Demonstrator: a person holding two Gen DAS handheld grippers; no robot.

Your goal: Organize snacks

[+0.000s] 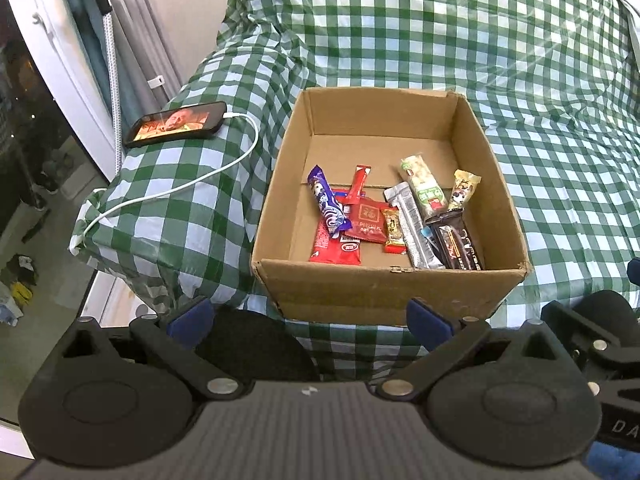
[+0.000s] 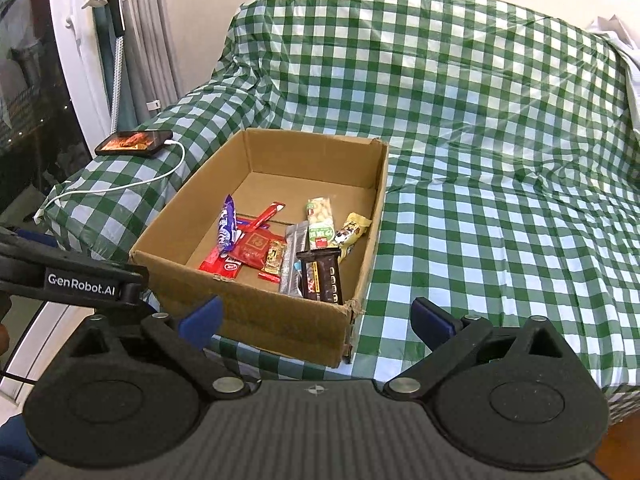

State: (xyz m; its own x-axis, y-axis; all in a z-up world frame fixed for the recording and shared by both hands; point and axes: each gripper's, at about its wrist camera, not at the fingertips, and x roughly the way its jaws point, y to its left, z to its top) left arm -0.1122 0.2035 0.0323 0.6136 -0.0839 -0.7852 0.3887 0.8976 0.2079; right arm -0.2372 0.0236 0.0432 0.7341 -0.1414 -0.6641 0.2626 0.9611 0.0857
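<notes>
An open cardboard box [image 1: 384, 288] sits on a green checked cover [image 1: 560, 160]; it also shows in the right wrist view [image 2: 280, 320]. Inside lie several snack packs: a purple wrapper [image 1: 326, 200], red packs [image 1: 340, 246], a green-and-white bar [image 1: 424, 192], a silver bar [image 1: 412, 228] and a dark chocolate bar [image 1: 460, 246]. The chocolate bar [image 2: 324, 276] leans at the box's near right corner. My left gripper [image 1: 310, 320] is open and empty, just short of the box's near wall. My right gripper [image 2: 316, 320] is open and empty, in front of the box's near corner.
A phone [image 1: 176, 124] with a lit screen lies on the covered armrest, left of the box, with a white cable [image 1: 180, 188] trailing off the edge. Curtains and a window frame [image 1: 60, 60] stand at far left. The left gripper's body [image 2: 80, 280] shows at the left of the right wrist view.
</notes>
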